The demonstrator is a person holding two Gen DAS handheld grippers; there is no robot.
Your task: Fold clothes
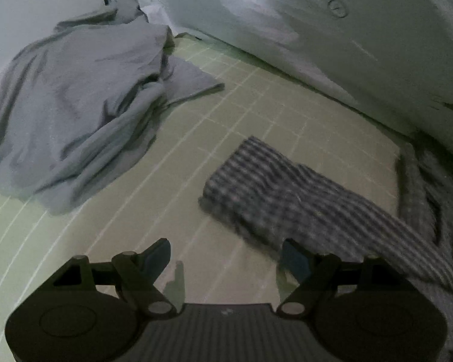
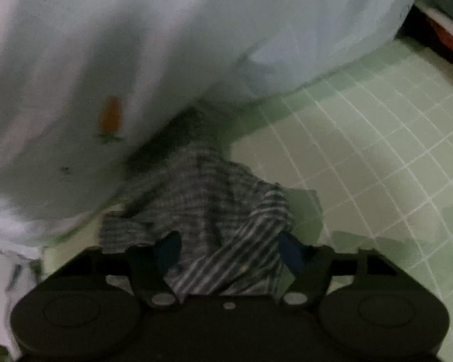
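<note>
A striped grey-and-white garment (image 1: 287, 193) lies partly folded on the green grid mat (image 1: 226, 114), trailing off to the right. My left gripper (image 1: 226, 256) is open just in front of it with nothing between its fingers; its right finger (image 1: 296, 259) is close to the cloth's near edge. In the right wrist view the same striped garment (image 2: 214, 205) is bunched up. It runs between the wide-apart fingers of my right gripper (image 2: 229, 250), which is open over it. A crumpled plain grey garment (image 1: 75, 96) lies at the far left of the mat.
White fabric (image 2: 136, 45) with a small orange print (image 2: 111, 117) hangs over the striped garment's far end. A white surface (image 1: 317, 30) borders the mat at the back. Bare green mat (image 2: 377, 157) extends to the right of the right gripper.
</note>
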